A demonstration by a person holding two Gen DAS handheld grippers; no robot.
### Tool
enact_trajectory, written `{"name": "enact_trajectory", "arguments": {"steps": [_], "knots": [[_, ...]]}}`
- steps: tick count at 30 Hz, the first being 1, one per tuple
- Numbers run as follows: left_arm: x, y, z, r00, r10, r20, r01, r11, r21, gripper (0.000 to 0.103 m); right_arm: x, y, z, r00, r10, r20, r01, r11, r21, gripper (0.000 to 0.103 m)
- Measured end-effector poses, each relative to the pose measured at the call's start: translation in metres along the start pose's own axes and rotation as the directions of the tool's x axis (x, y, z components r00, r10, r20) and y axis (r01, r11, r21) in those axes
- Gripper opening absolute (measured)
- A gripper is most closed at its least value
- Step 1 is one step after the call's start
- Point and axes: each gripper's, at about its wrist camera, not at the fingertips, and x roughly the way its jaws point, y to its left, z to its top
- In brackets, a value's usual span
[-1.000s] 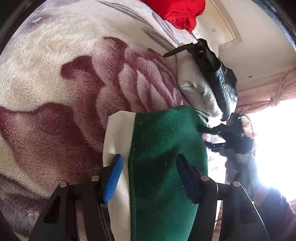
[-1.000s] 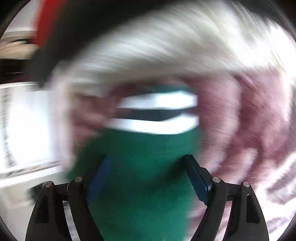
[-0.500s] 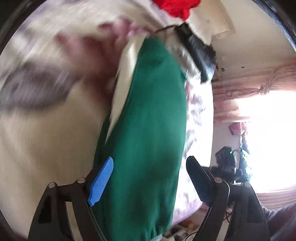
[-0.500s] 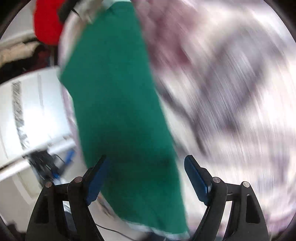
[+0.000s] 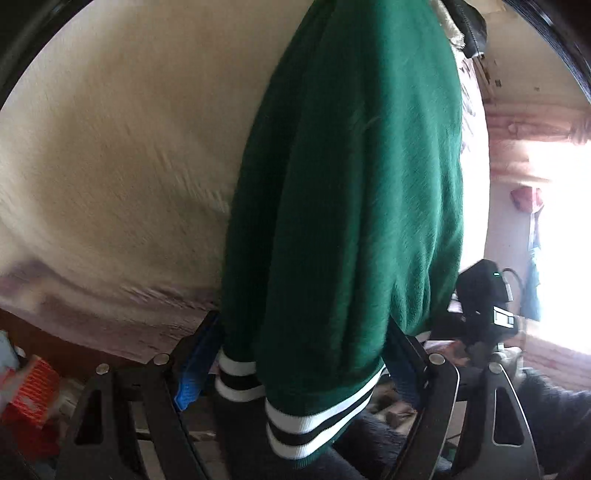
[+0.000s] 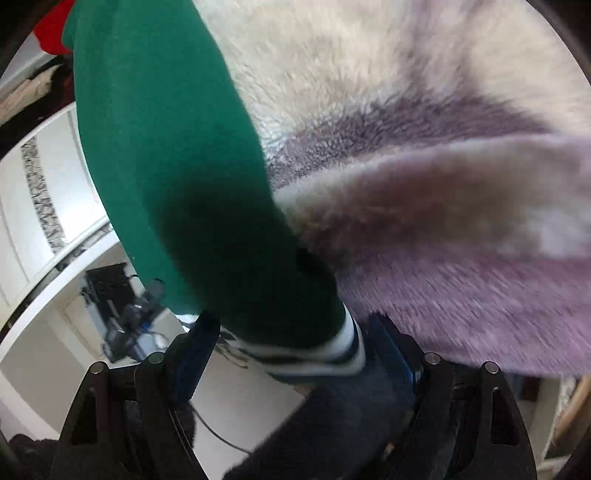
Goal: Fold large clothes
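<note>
A dark green garment (image 5: pixel 351 184) with a black-and-white striped hem (image 5: pixel 317 417) lies lengthwise on the plush blanket (image 5: pixel 129 166), its hem hanging off the bed's near edge. My left gripper (image 5: pixel 301 365) straddles that hem with its jaws wide; the blue pad (image 5: pixel 195 369) sits beside a striped cuff, and the other pad is hidden behind the cloth. In the right wrist view the green garment (image 6: pixel 166 147) runs down to its striped edge (image 6: pixel 317 354), which lies between the jaws of my right gripper (image 6: pixel 295 354). Those jaws are opening and the pads stand off the cloth.
A red garment (image 6: pixel 51 29) and a black bag (image 5: pixel 472 33) lie at the far end of the bed. A black device with a green light (image 5: pixel 484 302) sits right of the hem. An orange box (image 5: pixel 33 391) is on the floor at the left, and dark fuzzy fabric (image 6: pixel 332 417) lies under the right gripper.
Both grippers have swept back along the green garment, from its far end to the striped hem at the bed's near edge. The left jaws stand wider than a second ago.
</note>
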Motion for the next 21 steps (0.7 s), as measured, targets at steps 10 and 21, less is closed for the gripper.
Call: {"name": "enact_trajectory", "arguments": {"steps": [10,21], "knots": [[-0.011,-0.004,-0.014,0.992,-0.012,0.128,0.011,1.000,0.010,0.032,0.004,0.014,0.011,0.986,0.147,0.082,-0.146,0.989,-0.010,0.042],[-0.100,-0.044,-0.022,0.968,-0.115,0.221,0.129,0.990,-0.051,0.022,-0.062,0.101,-0.035,0.942,0.316,0.116,-0.313,0.949,-0.050,0.022]]}}
